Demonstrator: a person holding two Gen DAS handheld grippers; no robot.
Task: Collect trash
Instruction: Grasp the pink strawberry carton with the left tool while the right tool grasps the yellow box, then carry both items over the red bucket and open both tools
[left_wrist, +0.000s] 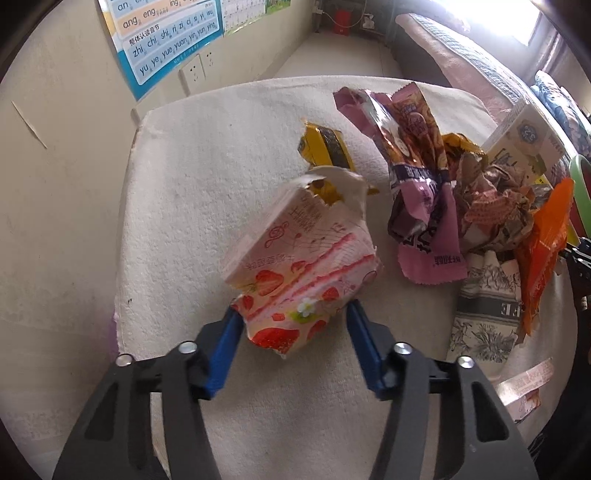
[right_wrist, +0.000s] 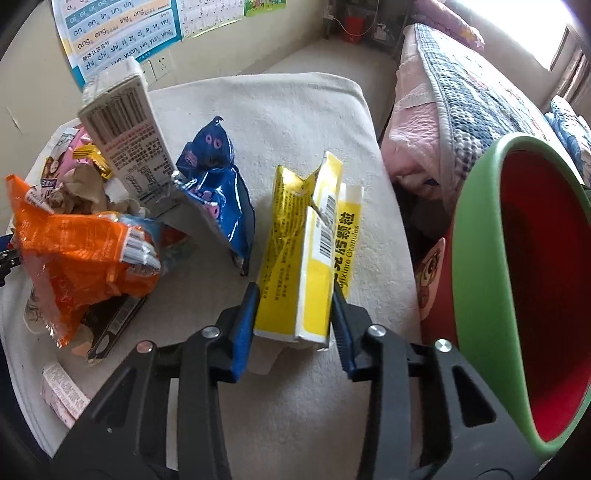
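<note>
On the cream cloth-covered counter (left_wrist: 207, 192), the left tongs (left_wrist: 293, 314) are partly closed, their blue pads pinching the lower end of a torn pink strawberry-printed carton (left_wrist: 295, 254), which tilts up off the cloth. The right tongs (right_wrist: 295, 295), likewise partly closed, clamp a torn yellow medicine box (right_wrist: 303, 258) from both sides near its base. Between the two lies a heap of loose trash: a pink wrapper (left_wrist: 417, 177), an orange wrapper (right_wrist: 77, 251), a blue snack bag (right_wrist: 218, 184) and a white carton (right_wrist: 129, 140) leaning upright. A green-rimmed red bin (right_wrist: 480, 277) stands just beside the counter's right edge. Beyond are a beige wall with a pinyin chart (left_wrist: 162, 37), wall sockets (left_wrist: 194, 74), and a bed with a patterned quilt (right_wrist: 461, 96).
</note>
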